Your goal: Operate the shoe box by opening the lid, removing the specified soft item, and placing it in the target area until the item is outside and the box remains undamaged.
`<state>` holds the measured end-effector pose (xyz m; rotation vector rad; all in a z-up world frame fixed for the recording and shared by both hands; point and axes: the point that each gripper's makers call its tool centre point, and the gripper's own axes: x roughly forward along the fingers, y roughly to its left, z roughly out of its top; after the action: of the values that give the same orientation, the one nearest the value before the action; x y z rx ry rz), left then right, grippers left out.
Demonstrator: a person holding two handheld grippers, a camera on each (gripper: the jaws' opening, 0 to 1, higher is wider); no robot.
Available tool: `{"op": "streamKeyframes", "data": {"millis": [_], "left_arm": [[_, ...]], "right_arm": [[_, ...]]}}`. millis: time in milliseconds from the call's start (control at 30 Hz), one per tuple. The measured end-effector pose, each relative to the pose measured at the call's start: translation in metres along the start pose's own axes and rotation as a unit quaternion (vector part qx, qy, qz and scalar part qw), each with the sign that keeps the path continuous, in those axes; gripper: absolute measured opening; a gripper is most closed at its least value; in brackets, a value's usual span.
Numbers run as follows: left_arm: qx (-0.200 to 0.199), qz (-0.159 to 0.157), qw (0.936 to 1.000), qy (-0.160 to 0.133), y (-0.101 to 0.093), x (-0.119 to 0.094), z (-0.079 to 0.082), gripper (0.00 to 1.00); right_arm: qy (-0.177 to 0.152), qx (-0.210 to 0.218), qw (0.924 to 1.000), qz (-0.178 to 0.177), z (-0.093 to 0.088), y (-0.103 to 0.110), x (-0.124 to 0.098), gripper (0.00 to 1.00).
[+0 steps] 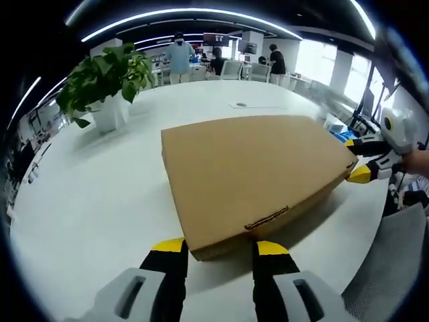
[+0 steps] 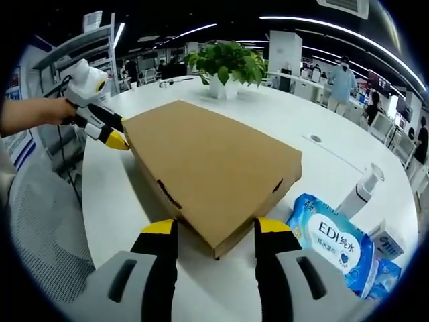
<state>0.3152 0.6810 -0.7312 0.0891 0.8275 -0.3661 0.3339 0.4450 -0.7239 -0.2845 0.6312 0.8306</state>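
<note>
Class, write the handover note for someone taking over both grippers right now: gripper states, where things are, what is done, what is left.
Left gripper: open, jaws straddling one corner of the shoe box, empty.
Right gripper: open, straddling another corner of the box, empty.
The box lies flat on the white table, lid shut.
Done: both grippers are at the box.
Left: lift the lid, take out the soft item, set it in the target area without damaging the box.

The left claw is held low with its two yellow-tipped jaws spread apart, nothing gripped between them. The right claw is posed the same way, jaws parted and level. In the right gripper view the person's left hand grips its handle, bare forearm reaching in from the side.
</note>
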Motion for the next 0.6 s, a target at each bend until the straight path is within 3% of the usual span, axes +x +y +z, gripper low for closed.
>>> {"op": "streamKeyframes", "data": {"millis": [600], "left_arm": [[-0.007,-0.005,1.0000,0.000,0.002,0.023,0.024,0.38]], "right_arm": [[0.010,-0.011,0.9999,-0.003,0.005,-0.032,0.013,0.42]]}}
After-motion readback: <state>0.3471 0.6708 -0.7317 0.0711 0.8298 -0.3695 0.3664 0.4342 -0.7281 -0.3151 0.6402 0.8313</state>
